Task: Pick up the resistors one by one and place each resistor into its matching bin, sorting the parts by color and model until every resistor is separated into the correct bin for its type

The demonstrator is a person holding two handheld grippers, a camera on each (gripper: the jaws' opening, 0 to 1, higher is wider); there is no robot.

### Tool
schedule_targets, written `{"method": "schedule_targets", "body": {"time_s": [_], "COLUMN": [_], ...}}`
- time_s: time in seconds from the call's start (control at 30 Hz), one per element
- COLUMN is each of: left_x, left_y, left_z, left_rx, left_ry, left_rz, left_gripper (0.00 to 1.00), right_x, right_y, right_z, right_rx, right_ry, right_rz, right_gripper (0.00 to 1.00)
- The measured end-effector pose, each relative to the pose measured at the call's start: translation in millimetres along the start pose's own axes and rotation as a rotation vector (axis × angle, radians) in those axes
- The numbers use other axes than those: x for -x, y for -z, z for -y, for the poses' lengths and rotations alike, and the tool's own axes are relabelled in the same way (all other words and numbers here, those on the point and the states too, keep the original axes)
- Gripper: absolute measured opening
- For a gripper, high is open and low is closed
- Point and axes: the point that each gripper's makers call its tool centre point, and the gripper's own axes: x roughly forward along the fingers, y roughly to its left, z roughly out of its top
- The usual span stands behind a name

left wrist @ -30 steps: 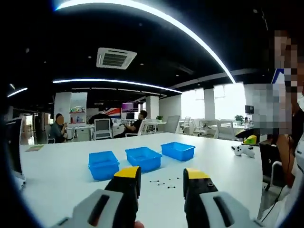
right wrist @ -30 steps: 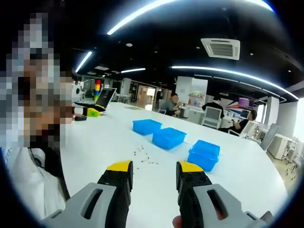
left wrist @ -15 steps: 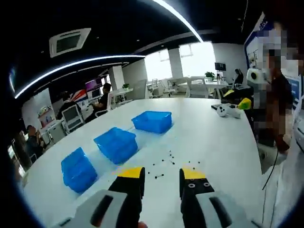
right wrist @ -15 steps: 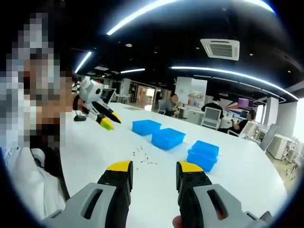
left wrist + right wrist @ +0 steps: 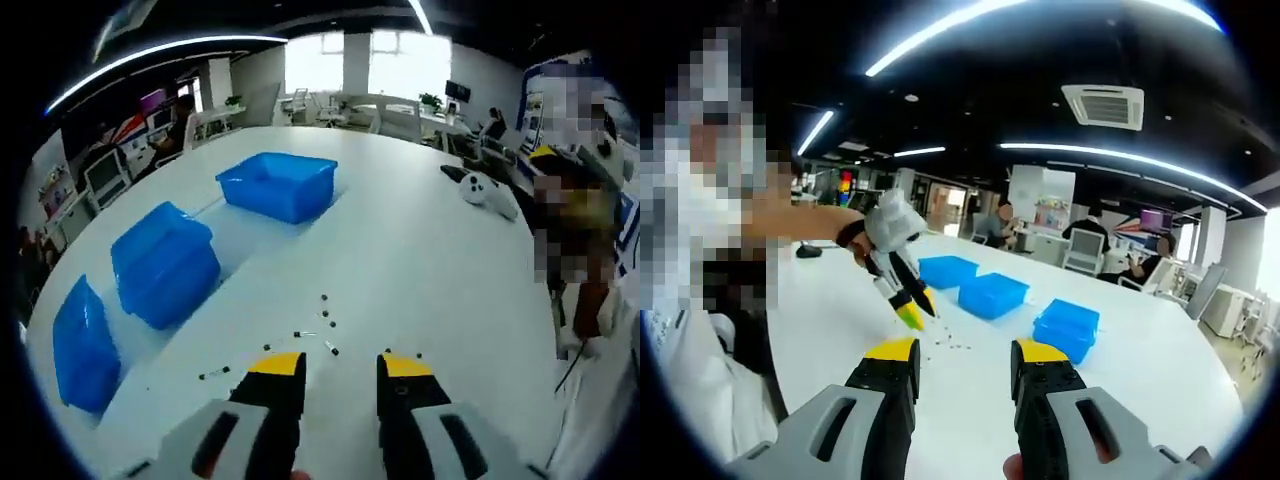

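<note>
Yellow-tipped left gripper (image 5: 334, 368) poised, jaws apart and empty, just short of the scattered resistors (image 5: 322, 327), lined up for a first pick beside the blue bins (image 5: 164, 264).

Smooth glossy white table (image 5: 420, 260), translucent blue plastic bins (image 5: 278, 184), matt black-and-grey plastic left gripper (image 5: 340, 366) with yellow tips

Three blue bins (image 5: 278, 184) and about eight small resistors (image 5: 327, 324) on one white table (image 5: 430, 270).
</note>
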Motion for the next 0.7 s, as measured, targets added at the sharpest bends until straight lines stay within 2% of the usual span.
{"method": "schedule_targets", "body": {"time_s": [0.03, 0.17, 0.37, 0.4, 0.5, 0.53, 0.57, 0.63, 0.67, 0.7], "left_x": [-7, -18, -30, -31, -31, -32, -34, -32, -33, -33], "left_y": [2.9, 4.8, 7.2, 4.8, 6.1, 5.8, 3.8, 6.4, 6.5, 7.4], "left_z": [-2.7, -9.8, -15.5, -18.0, -13.1, -12.3, -8.6, -9.1, -8.6, -7.8], "left_rx": [0.032, 0.038, 0.062, 0.043, 0.058, 0.067, 0.121, 0.116, 0.133, 0.186], "left_ry": [-0.003, -0.023, -0.061, -0.086, -0.080, -0.074, -0.070, -0.075, -0.071, -0.062], "left_rz": [-0.022, -0.055, -0.092, -0.080, -0.086, -0.086, -0.070, -0.089, -0.090, -0.091], "left_gripper": [0.28, 0.23, 0.22, 0.20, 0.14, 0.06, 0.06, 0.05, 0.05, 0.05], "right_x": [0, 2, 2, 1, -2, -3, -3, -3, -3, -3], "right_y": [-0.6, -1.5, -3.7, -3.1, -0.3, -0.3, -0.7, -1.4, -1.6, -1.8], "right_z": [0, 1, -1, 0, -3, -3, -4, -5, -5, -6], "right_rx": [0.001, 0.000, 0.002, 0.000, -0.003, -0.002, -0.002, 0.000, 0.001, 0.001], "right_ry": [0.000, 0.002, -0.008, -0.009, -0.012, -0.014, -0.015, -0.017, -0.018, -0.018], "right_rz": [0.002, 0.005, 0.013, 0.011, 0.009, 0.010, 0.010, 0.010, 0.011, 0.011], "right_gripper": [0.38, 0.38, 0.38, 0.38, 0.38, 0.38, 0.38, 0.38, 0.38, 0.38]}}
